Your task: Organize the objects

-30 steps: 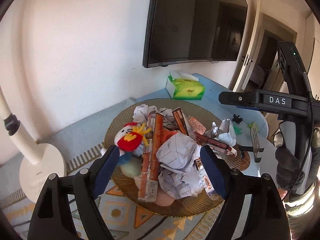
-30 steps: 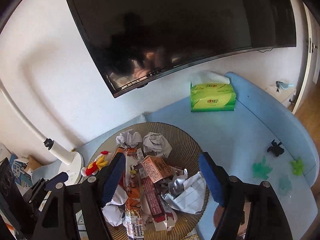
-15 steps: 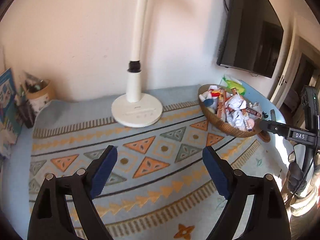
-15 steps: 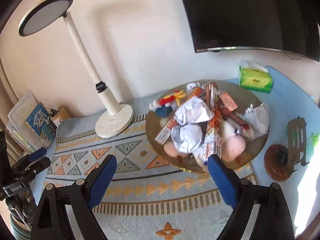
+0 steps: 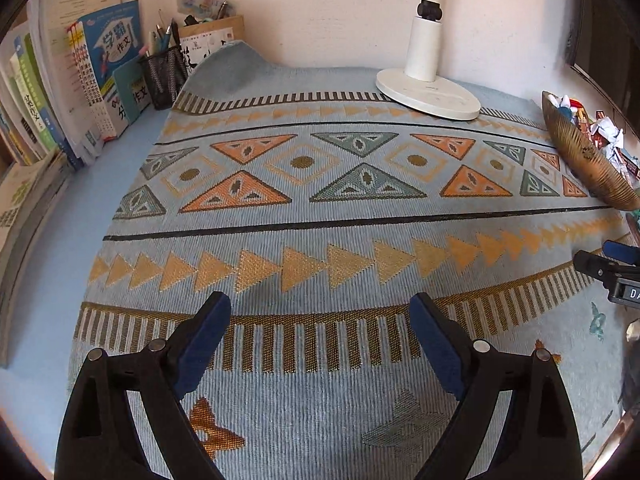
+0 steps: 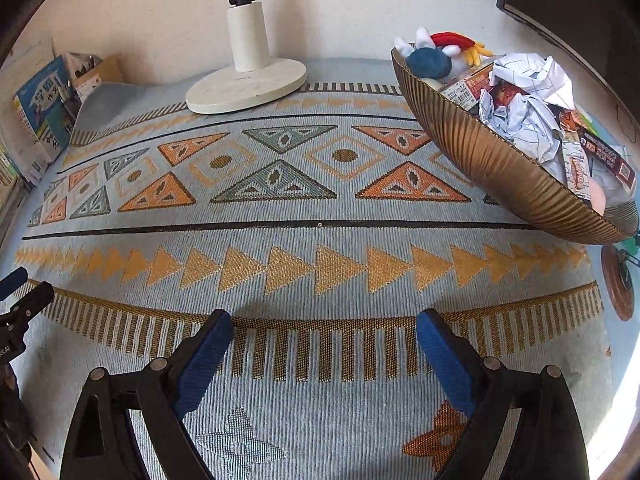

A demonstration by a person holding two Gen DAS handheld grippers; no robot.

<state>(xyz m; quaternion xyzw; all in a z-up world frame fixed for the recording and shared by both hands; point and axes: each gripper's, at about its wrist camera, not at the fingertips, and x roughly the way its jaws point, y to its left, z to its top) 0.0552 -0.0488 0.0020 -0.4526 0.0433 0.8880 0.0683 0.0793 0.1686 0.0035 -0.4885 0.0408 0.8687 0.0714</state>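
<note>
A brown ribbed bowl sits on the patterned mat at the right. It is heaped with crumpled paper, snack packets and a plush toy. In the left wrist view the same bowl shows at the far right edge. My left gripper hangs low over the mat's striped border, its jaws opening and nothing between them. My right gripper stands open over the same border, empty, well to the front left of the bowl.
A white lamp base stands at the back of the mat. Books and a mesh pen holder line the left wall. A dark screen hangs at the upper right. A round brown stand lies beside the bowl.
Both grippers have swung away from above the bowl, leftward and down, and now point at the mat. Their jaws stand wider than before. The bowl has slid to the right of both views.
</note>
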